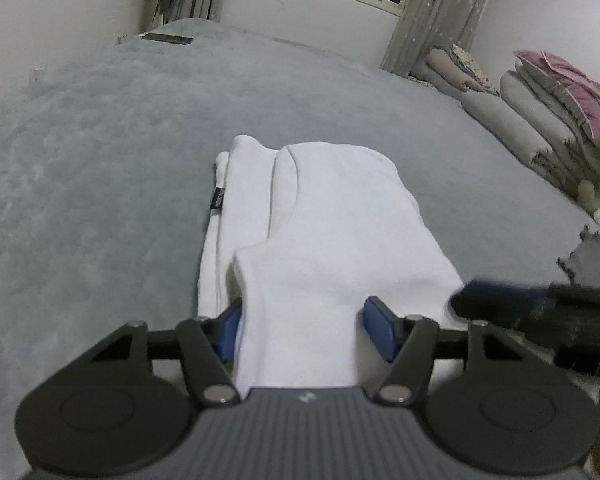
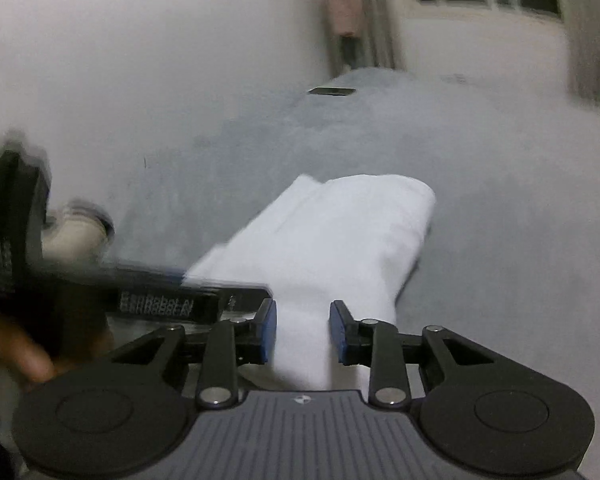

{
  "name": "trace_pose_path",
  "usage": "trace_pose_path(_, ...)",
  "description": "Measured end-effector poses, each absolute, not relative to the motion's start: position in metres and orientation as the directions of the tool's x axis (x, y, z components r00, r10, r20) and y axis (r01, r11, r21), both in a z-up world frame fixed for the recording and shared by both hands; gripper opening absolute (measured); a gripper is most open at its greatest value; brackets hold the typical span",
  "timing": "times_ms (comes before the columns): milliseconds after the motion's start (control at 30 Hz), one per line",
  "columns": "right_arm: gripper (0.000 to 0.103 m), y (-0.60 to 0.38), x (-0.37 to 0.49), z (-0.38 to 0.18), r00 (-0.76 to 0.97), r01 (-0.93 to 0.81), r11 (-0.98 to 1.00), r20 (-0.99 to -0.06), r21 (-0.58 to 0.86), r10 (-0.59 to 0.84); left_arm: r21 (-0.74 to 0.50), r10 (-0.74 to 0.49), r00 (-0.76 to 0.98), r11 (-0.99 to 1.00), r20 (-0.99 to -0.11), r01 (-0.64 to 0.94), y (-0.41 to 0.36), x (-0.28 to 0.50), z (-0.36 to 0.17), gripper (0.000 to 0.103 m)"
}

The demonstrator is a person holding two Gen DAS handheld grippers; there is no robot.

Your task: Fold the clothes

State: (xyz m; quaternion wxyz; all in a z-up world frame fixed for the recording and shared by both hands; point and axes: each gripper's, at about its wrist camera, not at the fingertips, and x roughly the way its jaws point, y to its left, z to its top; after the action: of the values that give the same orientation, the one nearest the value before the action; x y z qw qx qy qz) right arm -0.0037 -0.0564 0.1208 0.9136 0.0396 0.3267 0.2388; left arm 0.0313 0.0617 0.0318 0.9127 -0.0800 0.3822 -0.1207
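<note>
While the left gripper (image 1: pixel 302 330) stands partly open with a fold of the white garment (image 1: pixel 332 216) between its blue pads, not visibly pinched, the right gripper (image 2: pixel 303 330) is narrower, its pads beside the cloth. The folded garment lies on the grey bed (image 1: pixel 100 140). Folded bedding (image 1: pixel 556 120) is stacked far right.

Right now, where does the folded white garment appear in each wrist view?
Left wrist view: white garment at centre, running from mid-picture down between the jaws.
Right wrist view: white garment at centre, slanting up and right from the jaws.
Shared landmark: dark flat object at the bed's far end.
</note>
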Motion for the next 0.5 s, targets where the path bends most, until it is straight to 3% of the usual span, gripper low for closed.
trace_pose_path(167,0.03,-0.102,0.033,0.108,0.671,-0.22,0.854,-0.563,0.471,0.483,-0.196,-0.255,0.683,0.967,-0.685,0.165,0.054,0.027,0.034,0.061)
trace_pose_path(300,0.04,-0.128,0.077,0.081,0.655,-0.06,0.739,-0.531,0.671,0.537,-0.186,-0.249,0.684,0.968,-0.685,0.166,0.053,0.025,0.033,0.061)
trace_pose_path(433,0.057,-0.13,0.113,0.068,0.65,-0.043,0.683,-0.499,0.729,0.574,-0.185,-0.248,0.682,0.969,-0.688,0.166,0.054,0.029,0.032,0.061)
trace_pose_path(500,0.057,-0.124,0.13,0.063,0.636,-0.056,0.672,-0.492,0.738,0.594,-0.191,-0.253,0.676,0.967,-0.692,0.166,0.055,0.032,0.032,0.061)
